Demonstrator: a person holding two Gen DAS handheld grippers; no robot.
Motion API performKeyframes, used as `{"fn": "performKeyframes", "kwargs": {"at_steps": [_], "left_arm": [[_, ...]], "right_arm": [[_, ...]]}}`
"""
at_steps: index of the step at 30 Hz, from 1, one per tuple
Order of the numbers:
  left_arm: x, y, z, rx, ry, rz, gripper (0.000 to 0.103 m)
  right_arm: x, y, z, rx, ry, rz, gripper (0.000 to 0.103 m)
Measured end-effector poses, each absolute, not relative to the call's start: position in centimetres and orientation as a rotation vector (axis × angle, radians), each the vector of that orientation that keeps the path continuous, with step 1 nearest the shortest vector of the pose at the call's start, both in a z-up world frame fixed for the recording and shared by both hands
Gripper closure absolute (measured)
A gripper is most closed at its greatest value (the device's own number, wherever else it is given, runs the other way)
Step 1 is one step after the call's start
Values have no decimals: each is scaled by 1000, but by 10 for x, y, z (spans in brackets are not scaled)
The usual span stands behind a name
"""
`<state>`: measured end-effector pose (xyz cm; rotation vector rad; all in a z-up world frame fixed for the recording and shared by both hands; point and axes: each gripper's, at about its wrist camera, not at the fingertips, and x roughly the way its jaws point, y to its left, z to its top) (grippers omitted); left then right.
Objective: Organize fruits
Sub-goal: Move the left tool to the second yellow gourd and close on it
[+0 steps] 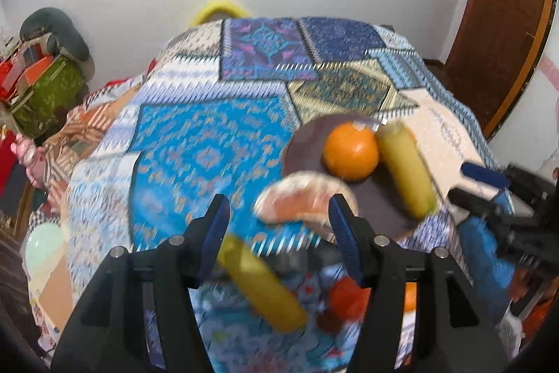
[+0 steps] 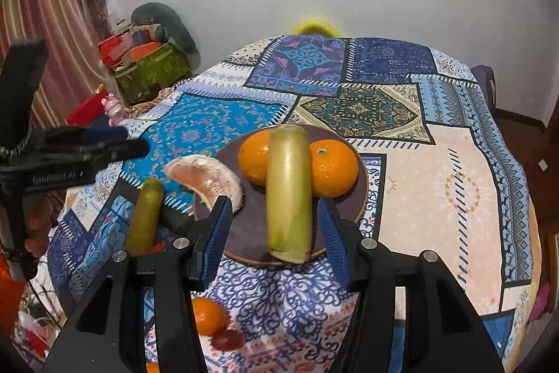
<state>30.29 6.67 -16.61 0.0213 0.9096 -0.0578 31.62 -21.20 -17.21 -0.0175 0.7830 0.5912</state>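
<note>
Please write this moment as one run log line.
left tool: open, empty | right tool: open, empty | plate: two oranges, banana | pomelo wedge: on plate rim | second banana: off plate

Left wrist view motion-blurred throughout. Second orange (image 2: pixel 333 168) partly hidden behind banana (image 2: pixel 289 191). Small orange (image 2: pixel 152 367) at bottom picture edge cut off. Red fruit (image 1: pixel 344 306) unidentifiable.
</note>
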Motion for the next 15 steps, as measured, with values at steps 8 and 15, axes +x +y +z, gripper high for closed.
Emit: {"fn": "performKeyframes", "kwargs": {"at_steps": [8,15], "left_arm": [[279,87,-210,-22,1025,-21,44],[284,86,-245,-70,1092,-16,48]], "right_arm": [[298,-205,-170,-43,785,581,48],[293,-200,-176,-60,799,577,48]]}}
